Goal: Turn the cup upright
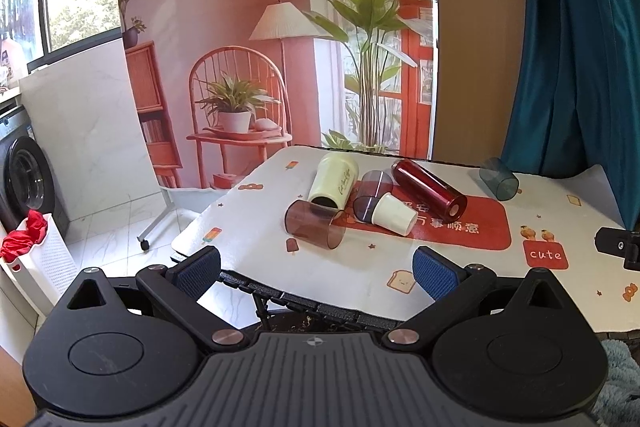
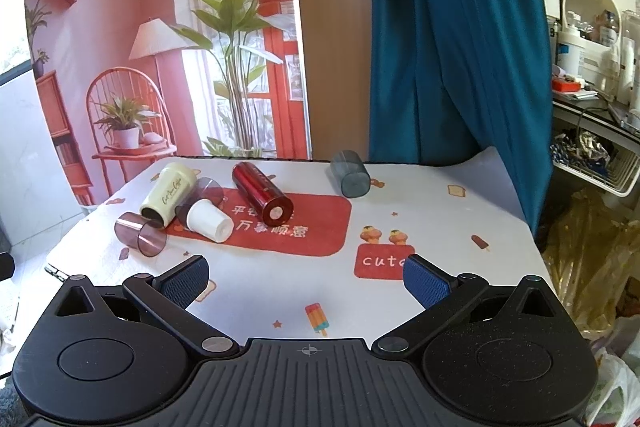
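Six cups lie toppled on the worktop point(image 2: 460, 227); both my grippers, left gripper point(image 1: 316, 269) and right gripper point(image 2: 306, 277), hang apart, empty. I'd grip the brown cup point(image 1: 316, 225) across its wall, then rotate it slowly.

On the table point(image 2: 460, 227) six cups lie on their sides: the paper cup point(image 2: 209, 221) at the cluster's centre, the mug point(image 2: 170, 193) at its ten o'clock, the tumbler point(image 2: 140, 233) at nine, the bottle point(image 2: 262, 193) at two, the far cup point(image 2: 350, 173) well apart beyond.

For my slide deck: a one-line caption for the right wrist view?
Open right gripper faces six cups lying on their sides on a patterned table.
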{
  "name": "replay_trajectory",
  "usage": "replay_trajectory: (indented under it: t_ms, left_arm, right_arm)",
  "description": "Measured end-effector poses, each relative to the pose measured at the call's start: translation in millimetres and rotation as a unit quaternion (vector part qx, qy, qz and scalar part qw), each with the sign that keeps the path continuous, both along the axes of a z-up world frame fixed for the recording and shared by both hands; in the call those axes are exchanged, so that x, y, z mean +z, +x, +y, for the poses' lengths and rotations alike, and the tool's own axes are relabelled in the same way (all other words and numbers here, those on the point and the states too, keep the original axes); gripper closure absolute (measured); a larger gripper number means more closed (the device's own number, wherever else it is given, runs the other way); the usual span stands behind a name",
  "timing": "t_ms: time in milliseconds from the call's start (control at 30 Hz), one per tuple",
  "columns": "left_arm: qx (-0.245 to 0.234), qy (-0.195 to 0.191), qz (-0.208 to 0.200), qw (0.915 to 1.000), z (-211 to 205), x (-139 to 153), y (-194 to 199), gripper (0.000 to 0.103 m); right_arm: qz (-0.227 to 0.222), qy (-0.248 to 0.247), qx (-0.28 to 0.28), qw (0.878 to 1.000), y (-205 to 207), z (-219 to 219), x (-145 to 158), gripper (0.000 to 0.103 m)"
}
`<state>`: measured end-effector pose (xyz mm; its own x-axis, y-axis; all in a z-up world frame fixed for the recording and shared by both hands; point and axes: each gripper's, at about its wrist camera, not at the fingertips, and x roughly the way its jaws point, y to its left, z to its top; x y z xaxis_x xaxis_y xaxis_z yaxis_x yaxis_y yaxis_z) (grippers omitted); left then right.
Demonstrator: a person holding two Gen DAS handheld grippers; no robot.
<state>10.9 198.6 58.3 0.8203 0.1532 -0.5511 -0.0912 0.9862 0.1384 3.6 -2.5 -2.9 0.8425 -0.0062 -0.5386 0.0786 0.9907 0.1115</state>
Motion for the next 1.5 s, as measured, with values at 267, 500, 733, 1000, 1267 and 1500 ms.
replay_trajectory:
  t_ms: [267,500,733,1000,1267,1500]
  left_arm:
    - [-0.001,0.0,0.001,1.0,0.0,0.4,0.4,0.0]
    - [-0.001,0.0,0.002,1.0,0.0,0.5,0.2,0.0]
    - [-0.002,0.0,0.003,1.0,-0.7,-0.3,-1.9,0.0]
    - [-0.002,0.0,0.005,1.0,-1.3,-1.2,-3.0,0.0]
    - [-0.002,-0.003,0.01,0.9999,-0.2,-0.4,-3.0,0.0]
    - [-0.002,-0.004,0.012,0.9999,1.0,1.2,-2.4,0.0]
  right_arm:
    - [0.001,0.001,0.0,1.0,0.4,-0.2,0.0,0.0]
    - [0.002,0.002,0.0,1.0,0.3,-1.1,-1.6,0.0]
    - [0.003,0.002,0.0,1.0,-1.3,-1.3,-5.8,0.0]
    - [0.004,0.002,0.0,1.0,-1.0,-1.2,-5.7,0.0]
    - [0.004,0.002,0.0,1.0,-1.7,0.1,-6.4,0.0]
    - [0.005,0.002,0.0,1.0,-1.9,0.9,-7.2,0.0]
